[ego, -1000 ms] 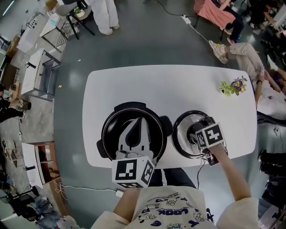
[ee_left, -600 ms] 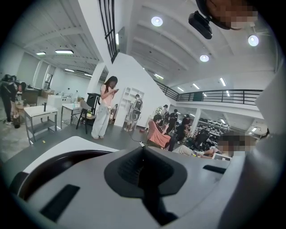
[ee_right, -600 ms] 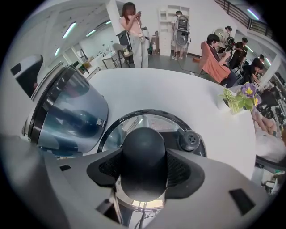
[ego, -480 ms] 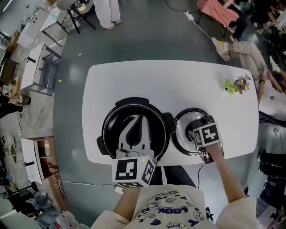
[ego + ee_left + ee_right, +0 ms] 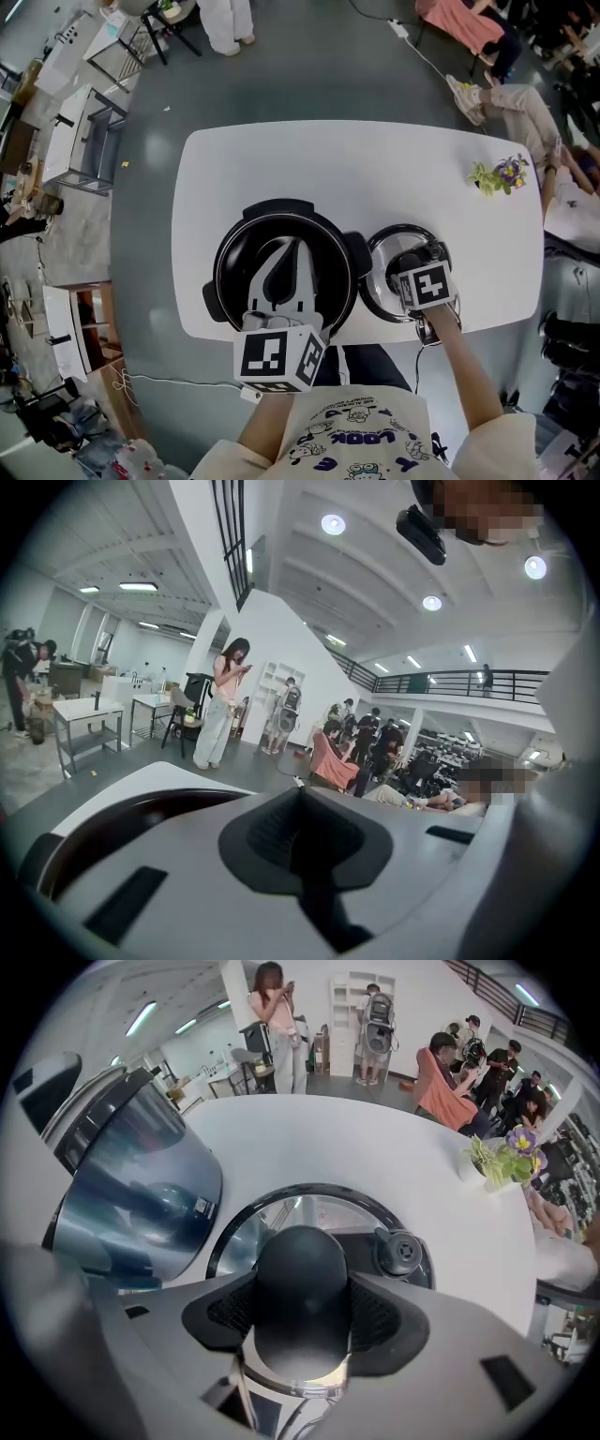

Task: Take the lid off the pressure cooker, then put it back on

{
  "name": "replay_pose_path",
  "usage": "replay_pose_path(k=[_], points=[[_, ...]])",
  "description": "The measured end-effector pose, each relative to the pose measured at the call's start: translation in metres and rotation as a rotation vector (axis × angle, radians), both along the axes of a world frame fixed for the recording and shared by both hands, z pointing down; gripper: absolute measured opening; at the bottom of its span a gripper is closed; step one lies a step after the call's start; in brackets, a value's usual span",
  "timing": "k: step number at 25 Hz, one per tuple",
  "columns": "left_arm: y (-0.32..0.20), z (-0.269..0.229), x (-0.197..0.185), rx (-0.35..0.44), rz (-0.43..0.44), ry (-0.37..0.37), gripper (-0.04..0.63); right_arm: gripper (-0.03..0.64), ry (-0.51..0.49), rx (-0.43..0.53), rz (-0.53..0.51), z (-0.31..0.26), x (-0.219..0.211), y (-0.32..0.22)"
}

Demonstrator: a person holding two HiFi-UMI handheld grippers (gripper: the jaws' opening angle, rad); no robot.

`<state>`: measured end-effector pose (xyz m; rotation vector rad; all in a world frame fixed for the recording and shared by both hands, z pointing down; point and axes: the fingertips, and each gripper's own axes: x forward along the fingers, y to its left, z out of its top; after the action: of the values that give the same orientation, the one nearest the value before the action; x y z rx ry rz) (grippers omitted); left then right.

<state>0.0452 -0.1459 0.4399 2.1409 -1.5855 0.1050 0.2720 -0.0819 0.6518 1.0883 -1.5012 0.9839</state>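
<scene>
**Head view.** The pressure cooker (image 5: 230, 272) stands open on the white surface (image 5: 356, 169). Its lid (image 5: 378, 281) sits just beside it on the right, near the front edge. Compared with one second ago, the right tongs (image 5: 419, 274) have come down slightly over the lid's centre. The lid's place beside the cooker has not changed. Judgement: the removal step is at or near its end, and the refitting step is not yet done. The right hand (image 5: 439, 323) reaches in from the lower right, with its tongs pointing almost straight down. The left tongs (image 5: 294, 249) hover over the open pot, pointing away from the person, and have not moved.

**Left gripper view.** The jaws are together with nothing between them. They point a little below level, across the cooker's dark rim toward the room.

**Right gripper view.** The jaws stand wide, with the pads pressed against both sides of the black knob (image 5: 300, 1279) at the lid's centre, so the tongs are clamped on it. The lid's chrome rim and its valve (image 5: 401, 1252) lie level, close to the surface. Whether the lid already bears on the surface cannot be told. The cooker's body fills the left.
</scene>
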Motion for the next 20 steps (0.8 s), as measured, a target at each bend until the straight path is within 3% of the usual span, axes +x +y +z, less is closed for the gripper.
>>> replay_pose_path(k=[11,13,17,20], points=[[0.003,-0.001,-0.003,0.006,-0.01,-0.002,0.014,0.298,-0.014,0.06,0.017,0.002,0.0,0.003],[0.003,-0.003,-0.004,0.012,-0.013,-0.002,0.014,0.318,-0.046,0.102,0.02,-0.001,-0.004,0.001],[0.004,-0.01,-0.004,0.03,-0.017,-0.004,0.014,0.424,-0.124,0.238,0.004,-0.015,-0.015,-0.011],[0.004,-0.017,-0.004,0.049,-0.022,-0.007,0.014,0.431,-0.136,0.353,0.002,-0.04,-0.014,-0.026]])
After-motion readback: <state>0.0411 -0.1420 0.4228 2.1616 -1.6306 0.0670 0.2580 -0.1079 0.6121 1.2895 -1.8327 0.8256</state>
